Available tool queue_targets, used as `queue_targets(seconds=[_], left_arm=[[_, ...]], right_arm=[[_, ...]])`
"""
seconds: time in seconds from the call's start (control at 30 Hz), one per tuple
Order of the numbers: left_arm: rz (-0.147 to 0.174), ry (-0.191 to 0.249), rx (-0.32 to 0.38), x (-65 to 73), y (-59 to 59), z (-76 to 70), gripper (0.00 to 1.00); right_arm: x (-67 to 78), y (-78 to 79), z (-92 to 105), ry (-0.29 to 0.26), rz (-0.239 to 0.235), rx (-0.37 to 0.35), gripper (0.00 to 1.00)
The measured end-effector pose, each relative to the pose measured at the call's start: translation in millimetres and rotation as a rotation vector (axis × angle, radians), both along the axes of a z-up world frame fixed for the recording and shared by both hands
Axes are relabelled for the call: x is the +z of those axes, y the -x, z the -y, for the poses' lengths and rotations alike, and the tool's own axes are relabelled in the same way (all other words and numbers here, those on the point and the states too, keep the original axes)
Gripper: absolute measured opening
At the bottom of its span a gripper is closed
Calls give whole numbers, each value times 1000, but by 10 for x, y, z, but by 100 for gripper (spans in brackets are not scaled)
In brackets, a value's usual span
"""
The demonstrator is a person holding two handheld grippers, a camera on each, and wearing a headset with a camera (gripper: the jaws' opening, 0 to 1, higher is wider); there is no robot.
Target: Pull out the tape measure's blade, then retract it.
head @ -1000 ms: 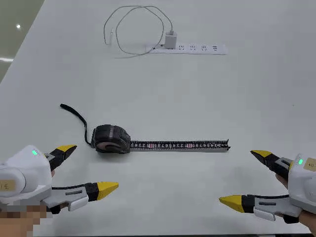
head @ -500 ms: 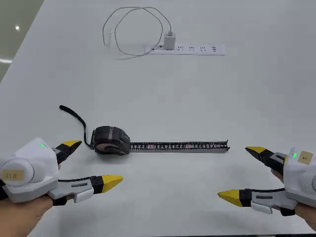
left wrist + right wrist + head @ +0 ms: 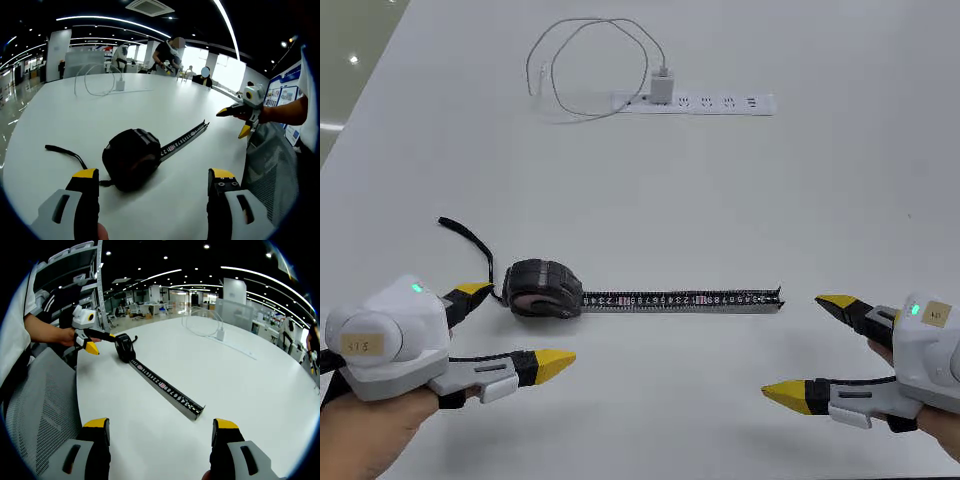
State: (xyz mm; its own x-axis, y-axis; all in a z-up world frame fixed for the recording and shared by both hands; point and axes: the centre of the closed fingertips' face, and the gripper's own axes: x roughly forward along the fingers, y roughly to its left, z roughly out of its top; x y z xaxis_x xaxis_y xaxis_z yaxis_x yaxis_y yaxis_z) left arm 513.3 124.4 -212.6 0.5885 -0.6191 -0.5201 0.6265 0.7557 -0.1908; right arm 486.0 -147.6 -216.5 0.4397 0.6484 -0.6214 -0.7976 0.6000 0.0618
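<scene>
A black tape measure [image 3: 543,288] lies on the white table, its case [image 3: 131,159] just ahead of my left gripper's open jaws. The blade [image 3: 680,299] is drawn out to the right and lies flat, ending at its hook [image 3: 196,411]. A black wrist strap [image 3: 470,239] trails off the case to the left. My left gripper [image 3: 516,327] stands open just left of and in front of the case, holding nothing. My right gripper [image 3: 814,346] is open too, a short way past the blade's hook, and touches nothing.
A white power strip [image 3: 698,101] with a plugged-in charger [image 3: 664,84] and a looped white cable [image 3: 588,60] lies at the table's far side. The table's front edge runs close under both grippers. In the left gripper view people [image 3: 167,52] stand in the background.
My left gripper has moved right and forward, closer to the tape measure's case. The right gripper has shifted slightly. The tape measure and its blade have stayed put.
</scene>
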Motion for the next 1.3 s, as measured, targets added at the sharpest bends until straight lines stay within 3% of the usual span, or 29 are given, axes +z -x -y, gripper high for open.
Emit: queue_targets(seconds=[0.73, 1.0, 1.3], left_arm=[[-1, 14, 9, 8, -13, 87, 87], [14, 8, 82, 25, -76, 87, 84], [16, -24, 144, -3, -126, 97, 82]], right_arm=[[-28, 24, 6, -2, -7, 0, 81], [-45, 23, 17, 6, -12, 18, 79], [-41, -85, 79, 39, -2, 57, 72]])
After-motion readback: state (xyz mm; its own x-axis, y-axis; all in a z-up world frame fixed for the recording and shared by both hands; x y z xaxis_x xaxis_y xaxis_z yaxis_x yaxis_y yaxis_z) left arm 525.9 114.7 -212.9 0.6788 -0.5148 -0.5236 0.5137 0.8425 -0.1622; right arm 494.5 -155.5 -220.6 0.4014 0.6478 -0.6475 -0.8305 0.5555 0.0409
